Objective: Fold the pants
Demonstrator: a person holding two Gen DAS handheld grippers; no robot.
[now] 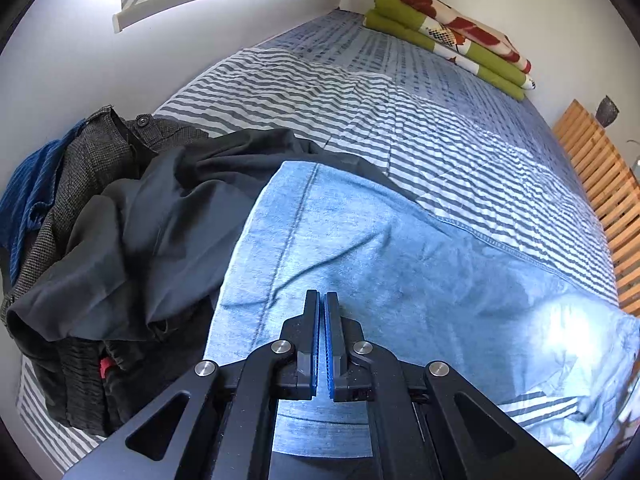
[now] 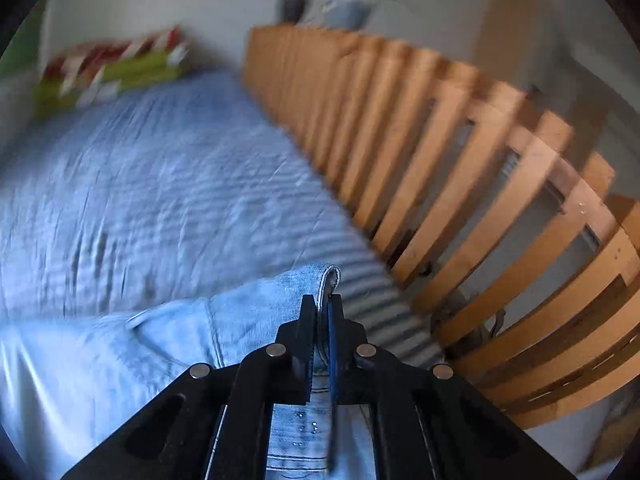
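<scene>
One big bed with a grey-and-white striped cover (image 1: 304, 92) carries the light blue denim pants (image 1: 360, 256), spread across its near side beside a heap of dark garments (image 1: 132, 216). Right gripper (image 2: 323, 300) is clamped on a folded denim hem; left gripper (image 1: 321, 296) has its fingers together, nothing visible between them, over the denim. Fold looks under way; next needs carrying the hem across, evenly.

surface: bed (image 1: 420, 92) with blue-and-white striped cover | near end: light blue jeans (image 1: 360, 240) spread flat | beside jeans, by the wall: heap of dark clothes (image 1: 132, 216), its edge under the jeans | far end: folded green and red-patterned blanket (image 1: 452, 36) | side: wooden slatted rail (image 2: 440, 160)
</scene>
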